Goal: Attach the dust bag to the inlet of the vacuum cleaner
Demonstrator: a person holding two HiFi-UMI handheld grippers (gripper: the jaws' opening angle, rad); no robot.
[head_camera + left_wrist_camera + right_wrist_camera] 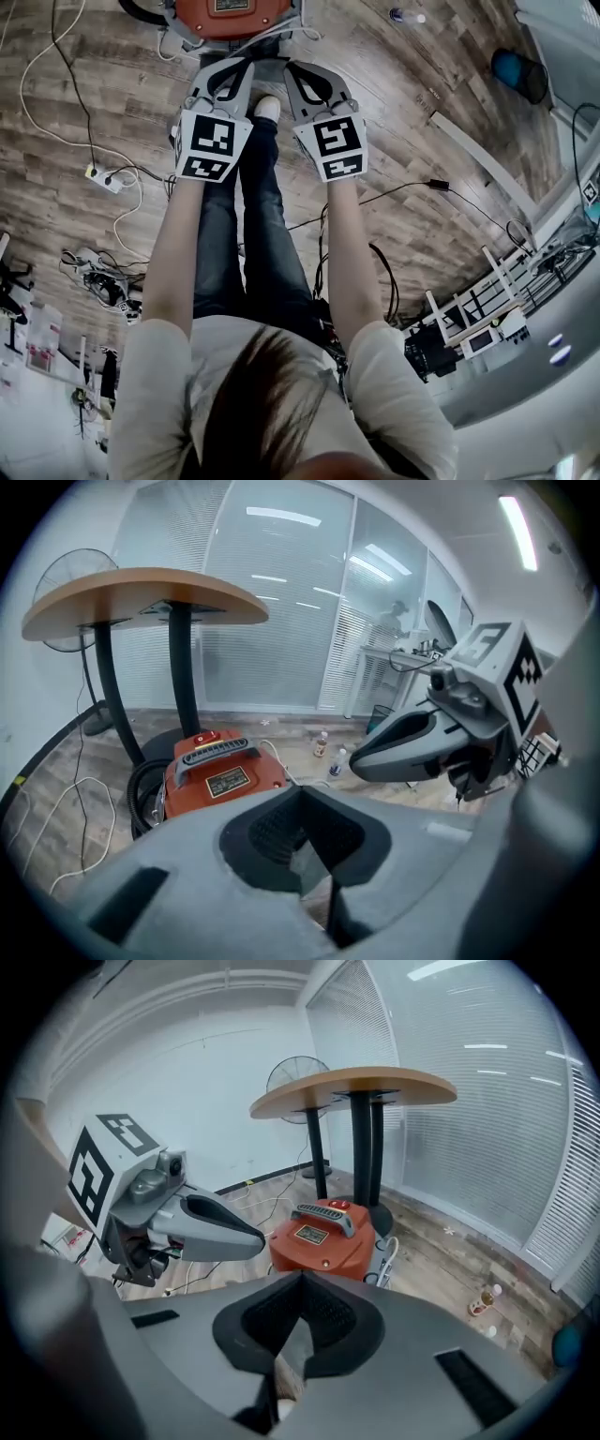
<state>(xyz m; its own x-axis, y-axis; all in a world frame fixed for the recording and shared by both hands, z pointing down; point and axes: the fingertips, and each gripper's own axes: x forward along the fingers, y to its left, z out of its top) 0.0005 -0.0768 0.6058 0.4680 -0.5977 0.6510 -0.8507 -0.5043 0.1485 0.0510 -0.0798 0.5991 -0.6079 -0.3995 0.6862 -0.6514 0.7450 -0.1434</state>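
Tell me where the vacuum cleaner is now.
The orange vacuum cleaner stands on the floor at the head view's top centre, beyond the left gripper and right gripper, beside the round table's pedestal.

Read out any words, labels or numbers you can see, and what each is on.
No text is readable.
Plate on the red vacuum cleaner: print too small and blurred.
Marker cubes on the left gripper and right gripper: square patterns, no letters.

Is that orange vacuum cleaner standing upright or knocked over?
Upright. The vacuum cleaner sits level on the wooden floor, with its grey carry handle and red button facing up on top.
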